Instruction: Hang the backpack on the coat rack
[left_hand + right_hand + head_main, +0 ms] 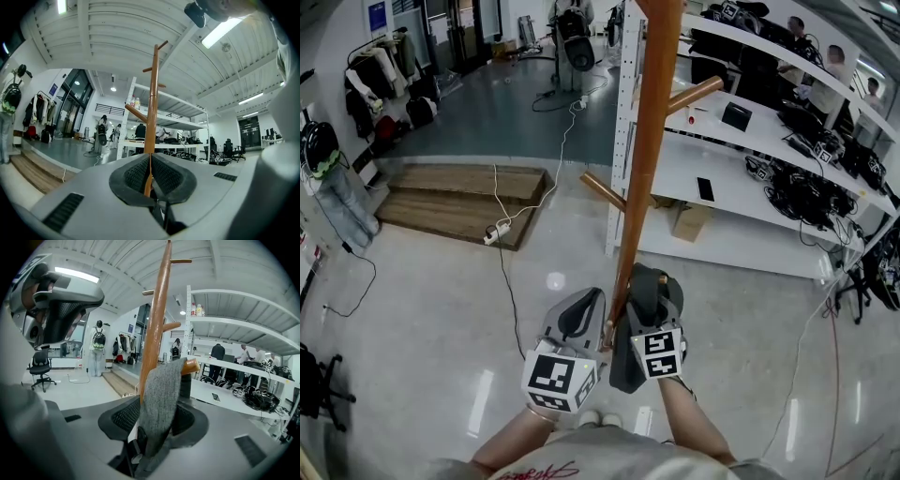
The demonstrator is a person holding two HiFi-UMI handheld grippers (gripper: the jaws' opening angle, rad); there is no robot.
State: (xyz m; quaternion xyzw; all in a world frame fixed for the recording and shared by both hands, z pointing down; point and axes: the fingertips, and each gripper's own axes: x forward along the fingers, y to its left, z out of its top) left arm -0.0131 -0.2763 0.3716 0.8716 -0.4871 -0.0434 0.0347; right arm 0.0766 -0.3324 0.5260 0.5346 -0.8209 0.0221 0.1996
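On the near peg [194,365] of the coat rack [154,324], the backpack strap [161,394] hangs draped between the right gripper's [157,414] wide fingers, unpinched. The left gripper's [150,161] fingers are closed narrow, empty. Recommend backing out straight, avoiding any snag.

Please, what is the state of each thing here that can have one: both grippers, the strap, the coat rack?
left gripper: shut, jaws almost together, nothing between them.
right gripper: open, jaws apart, the strap runs between them.
grey strap: draped over a peg, hanging down from it.
coat rack: standing upright.
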